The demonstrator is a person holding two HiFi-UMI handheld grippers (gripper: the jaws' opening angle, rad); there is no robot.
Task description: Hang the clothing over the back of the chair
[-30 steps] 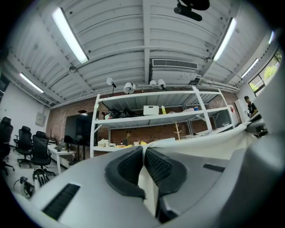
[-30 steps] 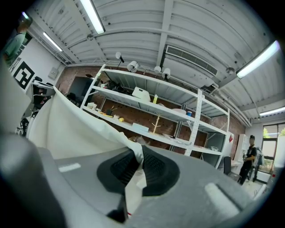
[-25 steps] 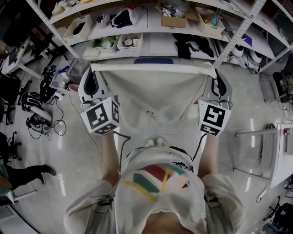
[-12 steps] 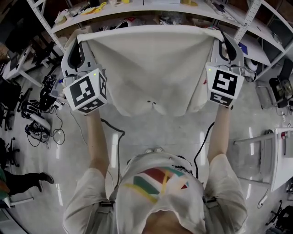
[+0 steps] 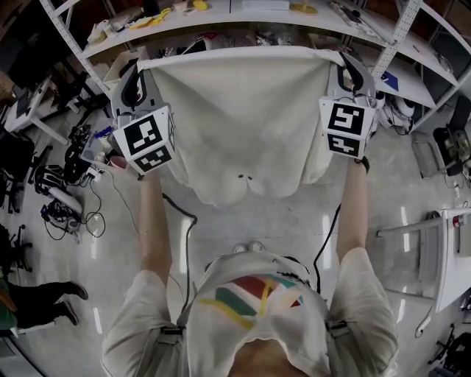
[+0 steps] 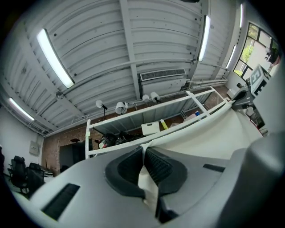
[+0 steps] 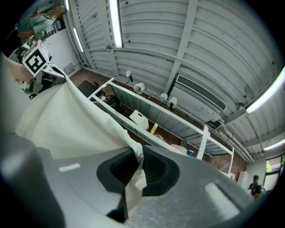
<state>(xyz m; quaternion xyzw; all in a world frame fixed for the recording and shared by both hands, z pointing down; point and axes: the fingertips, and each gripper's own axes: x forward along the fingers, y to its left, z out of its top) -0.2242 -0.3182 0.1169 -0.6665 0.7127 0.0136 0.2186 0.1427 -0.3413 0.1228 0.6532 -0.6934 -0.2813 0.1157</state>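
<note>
Head view, overall: I hold the clothing [image 5: 243, 118] spread wide between my two hand-held grippers, raised in front of the shelving [image 5: 243, 16]. Its top edge runs taut and its lower hem hangs free above the floor [image 5: 412, 184].
Left hand-held gripper [image 5: 138, 70]: closed on the garment's upper left corner. The left gripper view shows its dark ribbed pads [image 6: 158, 165] pressed together with a fold of pale fabric pinched between them.
Right hand-held gripper [image 5: 346, 62]: closed likewise on the upper right corner. The right gripper view shows fabric trapped between its pads [image 7: 153, 167] and trailing away to the left.
Hidden: the spread garment screens the lower shelves and whatever stands on the floor behind it. I cannot make out a chair in any view.
Covered: my hands lie under the marker cubes [image 5: 147, 138], and only my forearms show below them.
Hard to make out: the jaw tips blend into the cloth edge in the head view, and the goods on the shelving are too small to name.
Floor: pale and glossy, streaked with reflected light. Tangled cables [image 5: 66, 184] lie at the left, where another person's legs [image 5: 40, 291] enter, cut off by the edge.
Room: both gripper views look up at a ribbed ceiling [image 6: 98, 40] with tube lights [image 6: 55, 58].
</note>
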